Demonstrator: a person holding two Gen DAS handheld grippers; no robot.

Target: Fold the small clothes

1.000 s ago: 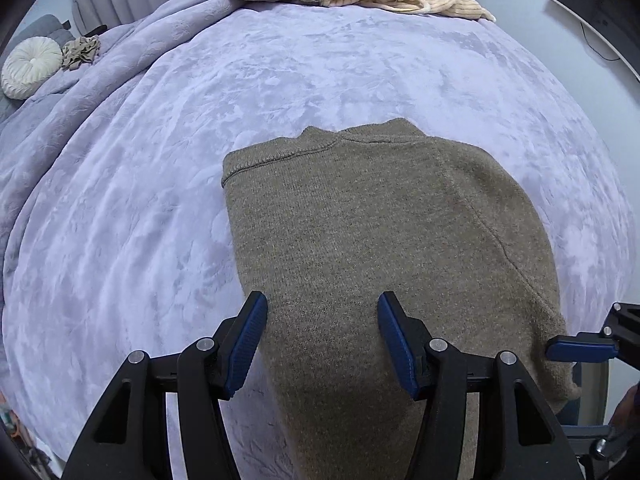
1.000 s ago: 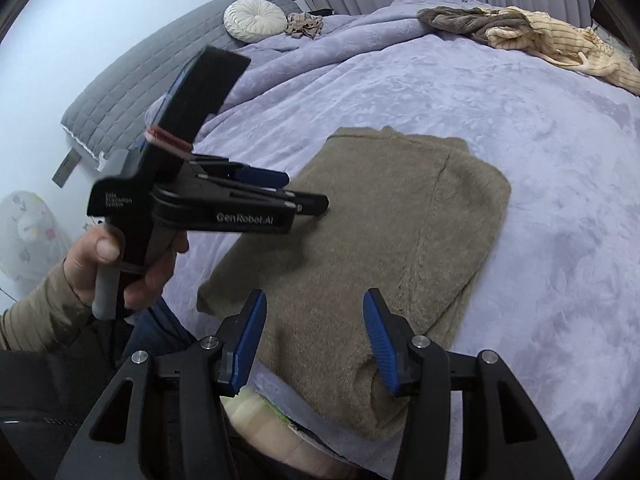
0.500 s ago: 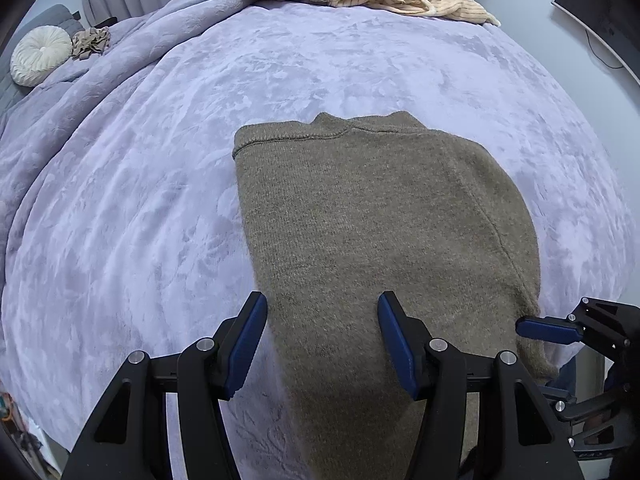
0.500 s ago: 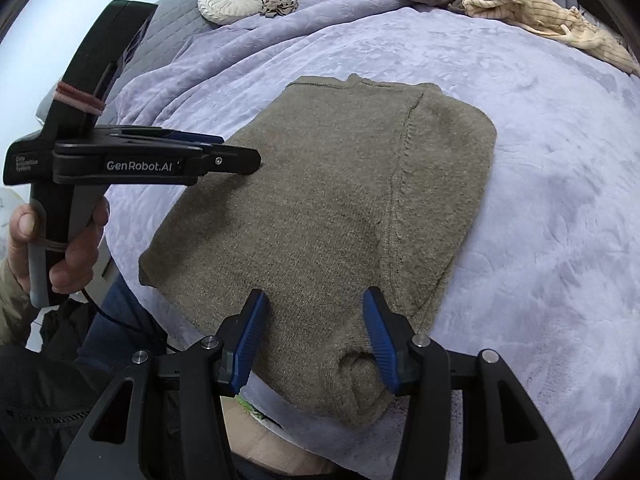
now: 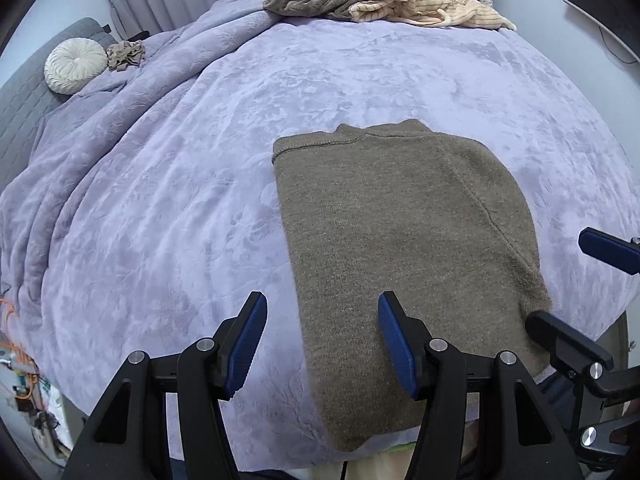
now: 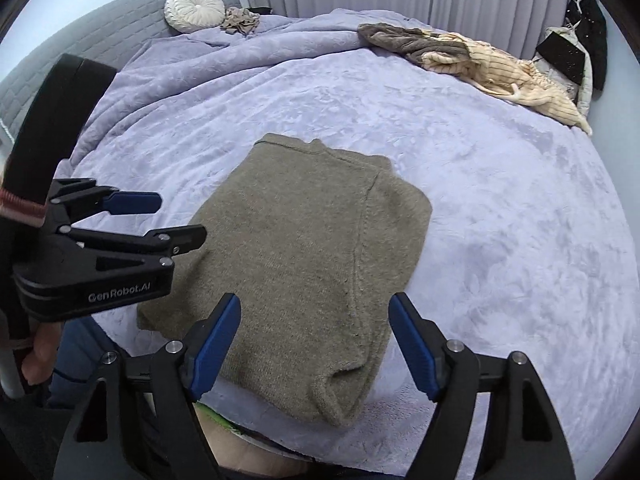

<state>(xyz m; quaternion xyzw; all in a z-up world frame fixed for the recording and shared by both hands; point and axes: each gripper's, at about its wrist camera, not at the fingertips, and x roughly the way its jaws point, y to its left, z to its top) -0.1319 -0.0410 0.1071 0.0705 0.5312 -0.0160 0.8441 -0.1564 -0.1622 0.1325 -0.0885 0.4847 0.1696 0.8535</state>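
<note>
**Left wrist view: both grippers raised off the folded sweater**

Left wrist view puts the left gripper [image 5: 320, 340] nearest, at 6 o'clock, jaws parted and clear of the cloth; they straddle the left edge of the olive-brown sweater [image 5: 400, 232] with nothing pinched. The sweater lies folded and flat on the lavender blanket [image 5: 160, 220], its near end draped over the bed's edge at 6 o'clock and its neckline pointing to 12. At 3 to 4 o'clock the right gripper [image 5: 568, 280] enters from the side, one blue pad above, a black finger below.

From the right wrist camera, the right gripper [image 6: 316, 344] has its jaws opening, wide apart over the sweater's [image 6: 312, 248] folded near corner, the pads not pressing on it. The left gripper [image 6: 180, 220] hangs at 9 o'clock, held in a hand [image 6: 40, 348] low at 8, fingers apart above the sweater's edge.

Farther off, at 1 o'clock, a heap of brown and cream striped clothes [image 6: 472, 60] rests on the blanket. At 11 o'clock a round white cushion [image 6: 195, 8] sits beside a small crumpled beige cloth [image 6: 240, 20].
</note>
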